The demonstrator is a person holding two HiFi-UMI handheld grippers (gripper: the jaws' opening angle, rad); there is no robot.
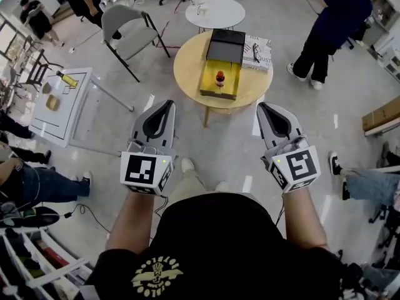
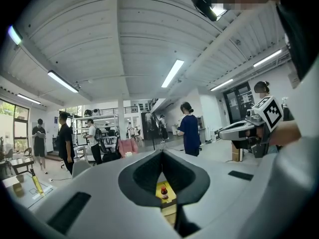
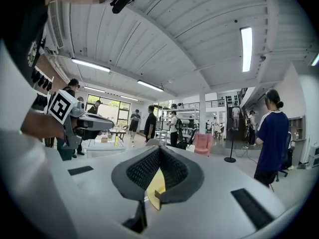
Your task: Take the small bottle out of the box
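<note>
Grey plastic with black ribbed pads: the left tool [image 1: 167, 104] and the right tool [image 1: 263, 105] are both pinched together with nothing between the pads. The person's holding them out roughly level, side by side.

Well ahead of them, about midway between the two, is the round wooden bench [image 1: 187, 64]. On it sits the box [image 1: 209, 83], open and yellow inside, with its black lid [image 1: 226, 45] at the far end. The small bottle [image 1: 220, 77] stands upright on the yellow lining, red top over a darker body, well apart from either tool. Just right of the lid there's a book [image 1: 262, 60] with glasses [image 1: 255, 50] on it.

My guess on handling: it's tiny, so it'll be light. It's probably glass or hard plastic, so stiff and a bit slick, and the narrow base looks easy to knock over. I'd open one tool and take it gently by the body, below the cap.

Can't tell if the bottle sits in a recess or loose, or how deep the box walls are. In the left gripper view it's just a speck under the pads. The right gripper view only catches a yellowish sliver, box or bench, no idea which.
</note>
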